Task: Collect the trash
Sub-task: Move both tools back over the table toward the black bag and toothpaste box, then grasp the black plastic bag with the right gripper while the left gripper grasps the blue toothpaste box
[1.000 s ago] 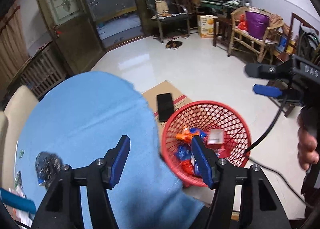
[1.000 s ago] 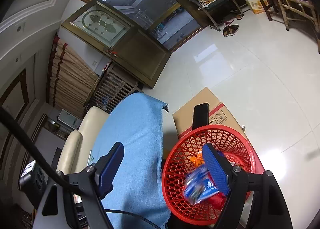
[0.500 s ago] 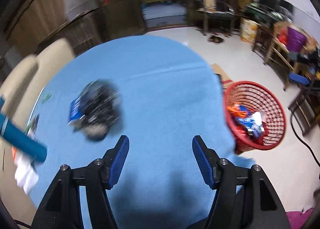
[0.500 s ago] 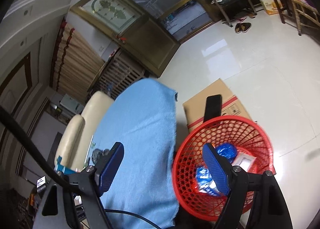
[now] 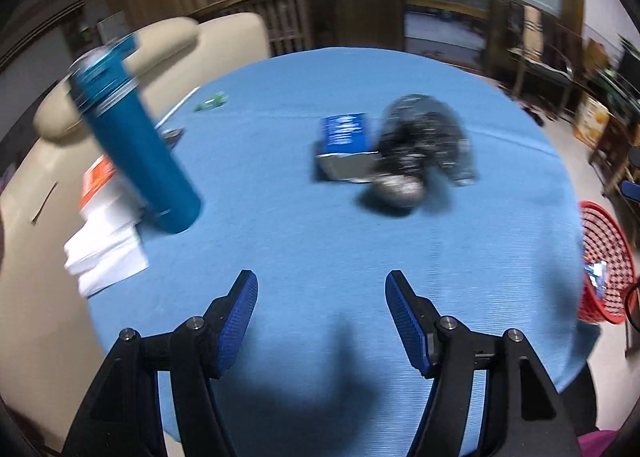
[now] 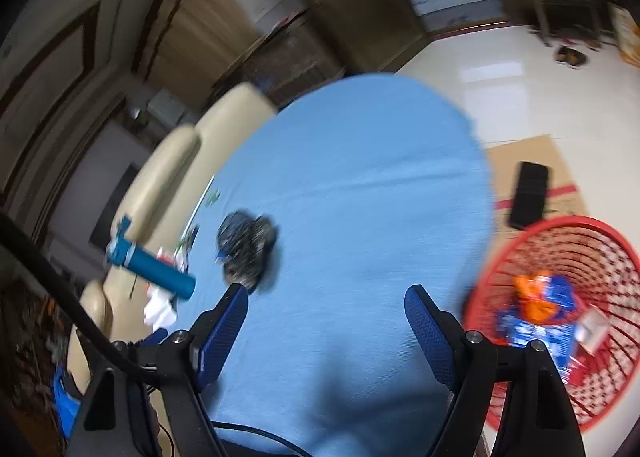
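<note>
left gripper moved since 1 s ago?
Yes. The left gripper swung from over the red basket back above the blue table; the basket now sits at the view's right edge.

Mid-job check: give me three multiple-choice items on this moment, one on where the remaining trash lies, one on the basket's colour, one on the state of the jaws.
1. Where is the dark crumpled wrapper?
A. on the blue tablecloth
B. in the basket
C. on the floor

2. What colour is the mesh basket?
A. green
B. red
C. white

3. How do the jaws of the left gripper stand?
A. shut on a wrapper
B. shut on nothing
C. open, holding nothing

Key:
1 A, it lies mid-table on the tablecloth, beside a small blue box.
2 B, its mesh wall is red in both views.
3 C, the blue pads stand wide apart with only cloth between them; the right gripper is the same.
</note>
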A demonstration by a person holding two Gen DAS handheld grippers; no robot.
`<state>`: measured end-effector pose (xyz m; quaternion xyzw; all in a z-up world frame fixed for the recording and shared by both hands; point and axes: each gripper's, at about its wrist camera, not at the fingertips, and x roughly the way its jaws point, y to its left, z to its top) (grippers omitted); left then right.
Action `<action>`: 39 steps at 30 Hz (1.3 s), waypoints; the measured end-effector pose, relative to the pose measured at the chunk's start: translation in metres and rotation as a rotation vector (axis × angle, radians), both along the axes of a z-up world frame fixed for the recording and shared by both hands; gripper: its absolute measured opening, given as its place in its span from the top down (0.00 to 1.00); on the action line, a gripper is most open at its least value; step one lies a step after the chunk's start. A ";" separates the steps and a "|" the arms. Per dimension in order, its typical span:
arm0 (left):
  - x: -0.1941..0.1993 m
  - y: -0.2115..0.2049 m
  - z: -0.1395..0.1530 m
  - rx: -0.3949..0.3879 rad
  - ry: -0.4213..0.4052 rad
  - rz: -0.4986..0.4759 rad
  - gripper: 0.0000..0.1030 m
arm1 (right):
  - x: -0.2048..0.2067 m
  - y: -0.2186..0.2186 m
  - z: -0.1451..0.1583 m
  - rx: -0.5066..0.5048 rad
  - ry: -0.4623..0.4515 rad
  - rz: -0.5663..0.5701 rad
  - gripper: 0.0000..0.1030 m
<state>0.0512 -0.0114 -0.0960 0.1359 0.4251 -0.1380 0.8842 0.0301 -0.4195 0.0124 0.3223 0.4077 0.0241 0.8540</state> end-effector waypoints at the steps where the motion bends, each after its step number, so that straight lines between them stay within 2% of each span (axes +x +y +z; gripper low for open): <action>1: 0.002 0.008 -0.002 0.003 -0.005 0.016 0.35 | 0.013 0.011 -0.003 0.003 0.009 0.029 0.19; 8: 0.014 0.039 -0.015 0.012 -0.015 0.065 0.34 | 0.091 0.071 -0.029 0.044 0.089 0.145 0.19; 15: 0.021 0.063 -0.024 -0.003 -0.012 0.098 0.34 | 0.154 0.108 -0.061 0.106 0.169 0.150 0.19; 17: 0.024 0.070 -0.025 -0.013 -0.008 0.107 0.34 | 0.170 0.118 -0.069 0.096 0.193 0.149 0.20; 18: 0.025 0.072 -0.026 -0.017 -0.007 0.111 0.34 | 0.178 0.124 -0.074 0.079 0.203 0.146 0.21; 20: 0.027 0.077 -0.026 -0.027 -0.006 0.117 0.34 | 0.189 0.132 -0.080 0.047 0.220 0.147 0.33; 23: 0.030 0.082 -0.025 -0.036 -0.006 0.123 0.34 | 0.204 0.142 -0.090 0.015 0.252 0.151 0.43; 27: 0.034 0.086 -0.023 -0.047 -0.006 0.134 0.34 | 0.212 0.155 -0.105 -0.023 0.288 0.172 0.53; 29: 0.037 0.083 -0.020 -0.052 -0.005 0.128 0.34 | 0.210 0.158 -0.105 -0.052 0.269 0.177 0.57; 33: 0.048 0.065 -0.008 -0.080 -0.005 0.077 0.33 | 0.200 0.148 -0.103 -0.060 0.254 0.166 0.58; 35: 0.060 0.050 -0.004 -0.110 0.014 0.033 0.26 | 0.192 0.138 -0.102 -0.065 0.244 0.153 0.58; 39: 0.087 0.013 0.000 -0.154 0.046 -0.020 0.26 | 0.172 0.109 -0.096 -0.048 0.222 0.108 0.58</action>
